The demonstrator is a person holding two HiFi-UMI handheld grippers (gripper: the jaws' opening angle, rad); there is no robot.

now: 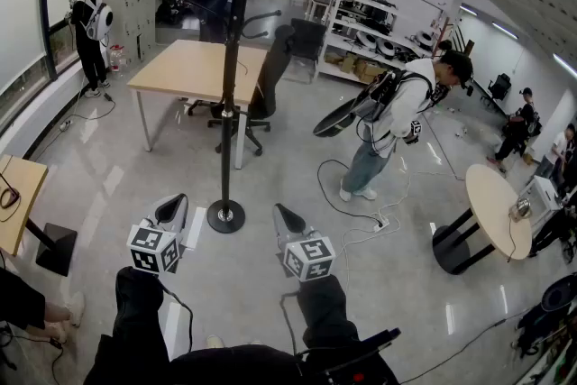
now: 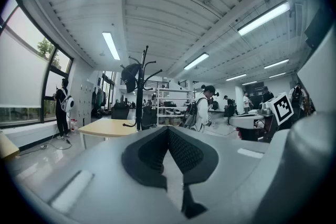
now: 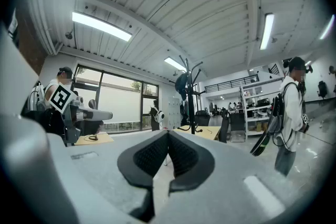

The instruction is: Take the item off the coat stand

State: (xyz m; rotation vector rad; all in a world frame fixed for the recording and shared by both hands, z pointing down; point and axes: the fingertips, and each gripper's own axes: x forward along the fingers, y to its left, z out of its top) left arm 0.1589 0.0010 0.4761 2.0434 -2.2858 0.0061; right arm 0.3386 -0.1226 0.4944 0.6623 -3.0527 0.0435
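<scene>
A dark item [image 2: 130, 71] hangs lengthwise down from the upright black metal coat stand [image 1: 229, 95]; left gripper [image 1: 172, 206] and right gripper [image 1: 282, 214] fingers are pressed together, empty.

matt black metal coat stand [image 1: 230, 104], pale wood tabletop [image 1: 194, 68], glossy grey floor [image 1: 117, 149]

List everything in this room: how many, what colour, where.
Tall coat stand: one, black, on the floor ahead of both grippers.
Dark hanging item: one, dark, on the stand's upper hooks.
Rectangular wooden table: one, light wood, behind the stand.
Office chair: one, black, at that table.
Round wooden table: one, light, right side.
Shelving rack: one, white, far back.
Person with backpack: one, white top, right of the stand.
Person by window: one, dark clothes, far left.
Distant person: one, dark clothes, far right.
Left gripper: one, grey, shut, empty.
Right gripper: one, grey, shut, empty.
</scene>
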